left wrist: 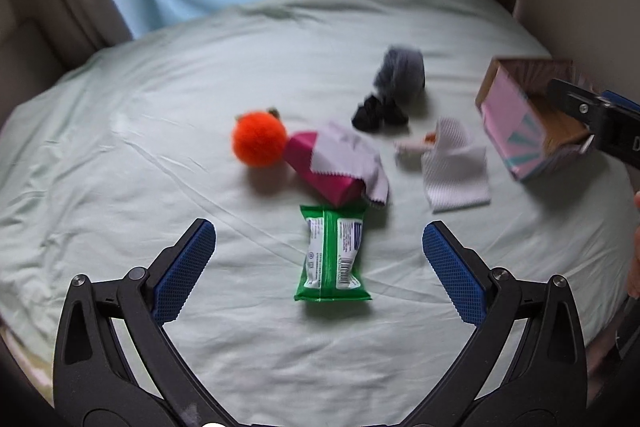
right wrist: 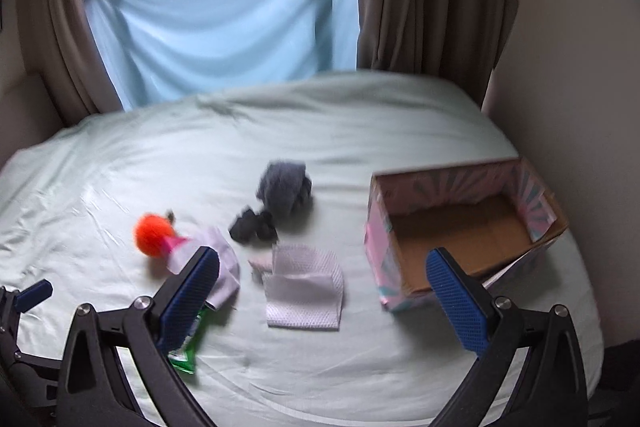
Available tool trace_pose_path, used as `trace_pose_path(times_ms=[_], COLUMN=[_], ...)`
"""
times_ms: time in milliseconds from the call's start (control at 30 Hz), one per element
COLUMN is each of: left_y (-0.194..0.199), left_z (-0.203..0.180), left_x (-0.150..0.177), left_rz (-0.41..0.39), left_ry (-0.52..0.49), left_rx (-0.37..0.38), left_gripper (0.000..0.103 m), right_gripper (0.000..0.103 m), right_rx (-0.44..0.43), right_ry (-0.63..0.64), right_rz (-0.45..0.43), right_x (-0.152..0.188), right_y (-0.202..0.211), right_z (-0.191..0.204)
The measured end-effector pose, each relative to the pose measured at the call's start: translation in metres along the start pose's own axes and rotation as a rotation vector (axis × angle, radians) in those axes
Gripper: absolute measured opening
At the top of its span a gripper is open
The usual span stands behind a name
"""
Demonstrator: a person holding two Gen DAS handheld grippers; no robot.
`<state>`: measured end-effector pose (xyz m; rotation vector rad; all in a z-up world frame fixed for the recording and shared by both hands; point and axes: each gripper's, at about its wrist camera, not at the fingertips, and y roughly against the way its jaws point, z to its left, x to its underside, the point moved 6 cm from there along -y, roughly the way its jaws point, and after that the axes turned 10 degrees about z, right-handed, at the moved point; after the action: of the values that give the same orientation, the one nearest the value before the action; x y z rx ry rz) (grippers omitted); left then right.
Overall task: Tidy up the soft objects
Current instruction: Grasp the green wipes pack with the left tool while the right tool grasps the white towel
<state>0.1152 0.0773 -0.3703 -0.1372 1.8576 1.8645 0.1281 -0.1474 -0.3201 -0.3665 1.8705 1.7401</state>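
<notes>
While the cardboard box [right wrist: 464, 231] at the right side of the bed [left wrist: 160, 187] shows only its bare brown floor, nothing appears sorted yet; by my reading the task is at its very start. Everything soft lies loose on the pale green sheet. Nearest the left gripper [left wrist: 319, 269] is a green pack of wet wipes [left wrist: 332, 253], lying flat between the lines of its blue-padded fingers [left wrist: 186, 269], which stand wide apart and hold nothing. Beyond the pack, an orange pompom [left wrist: 259, 139] sits touching a magenta packet [left wrist: 320, 171], with a pale grey cleaning cloth [left wrist: 356, 161] draped over that packet. Farther back, a dark grey bundle of fabric [left wrist: 400, 73] sits with a black scrunched piece [left wrist: 378, 115] just in front of it. To the right, a white textured cloth [left wrist: 456, 167] lies folded, and a small pinkish item with an orange tip pokes out beside it, too blurred to name. The right gripper [right wrist: 323, 301] hovers over the sheet between the white cloth and the box, its fingers spread and empty as well. All items are left to go in: likely the wipes pack first for the left, judging by its aim.
</notes>
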Motion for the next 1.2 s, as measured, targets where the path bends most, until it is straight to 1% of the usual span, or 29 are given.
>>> trace_pose_path(times_ms=[100, 167, 267, 367, 467, 500, 633, 733, 767, 867, 933, 1000, 1033, 1067, 1100, 1200], left_y=[-0.037, -0.061, -0.087, -0.112, -0.128, -0.133, -0.146, -0.152, -0.153, -0.156, -0.156, -0.157, -0.156, -0.156, -0.155, -0.153], left_z=[-0.002, -0.004, -0.007, -0.01, -0.014, -0.016, -0.022, -0.025, -0.026, -0.027, -0.026, -0.023, -0.022, -0.021, -0.02, -0.02], left_x=[0.007, 0.012, 0.019, 0.026, 0.032, 0.033, 0.039, 0.039, 0.038, 0.035, 0.032, 0.03, 0.03, 0.029, 0.03, 0.031], left_rz=[0.022, 0.032, 0.046, 0.067, 0.087, 0.091, 0.107, 0.114, 0.119, 0.124, 0.126, 0.127, 0.127, 0.127, 0.127, 0.126], left_ry=[-0.042, -0.063, -0.085, -0.104, -0.119, -0.125, -0.152, -0.159, -0.161, -0.165, -0.159, -0.149, -0.145, -0.142, -0.14, -0.141], left_rx=[0.0, 0.007, 0.02, 0.027, 0.036, 0.039, 0.044, 0.067, 0.073, 0.071, 0.071, 0.068, 0.067, 0.062, 0.068, 0.077], left_gripper=[0.103, 0.103, 0.102, 0.101, 0.097, 0.096, 0.095, 0.086, 0.08, 0.077, 0.072, 0.06, 0.057, 0.048, 0.045, 0.042], right_gripper=[0.103, 0.103, 0.103, 0.103, 0.102, 0.1, 0.097, 0.09, 0.087, 0.083, 0.079, 0.071, 0.069, 0.066, 0.06, 0.049], right_rx=[-0.021, -0.031, -0.009, -0.004, 0.015, 0.021, 0.031, 0.019, 0.019, 0.009, 0.0, -0.007, -0.01, -0.011, -0.019, -0.039], right_ry=[-0.022, -0.031, -0.016, -0.036, -0.038, -0.034, -0.029, -0.044, -0.046, -0.062, -0.074, -0.076, -0.075, -0.075, -0.075, -0.076], right_rz=[0.029, 0.031, 0.049, 0.06, 0.065, 0.066, 0.08, 0.102, 0.108, 0.115, 0.115, 0.118, 0.119, 0.12, 0.118, 0.113], right_x=[0.016, 0.026, 0.041, 0.05, 0.057, 0.059, 0.065, 0.068, 0.069, 0.071, 0.071, 0.07, 0.07, 0.07, 0.07, 0.071], right_y=[-0.038, -0.061, -0.096, -0.126, -0.147, -0.154, -0.175, -0.188, -0.191, -0.197, -0.198, -0.199, -0.198, -0.198, -0.198, -0.197], right_z=[0.007, 0.011, 0.017, 0.016, 0.014, 0.014, 0.013, 0.012, 0.012, 0.011, 0.011, 0.012, 0.014, 0.017, 0.018, 0.022])
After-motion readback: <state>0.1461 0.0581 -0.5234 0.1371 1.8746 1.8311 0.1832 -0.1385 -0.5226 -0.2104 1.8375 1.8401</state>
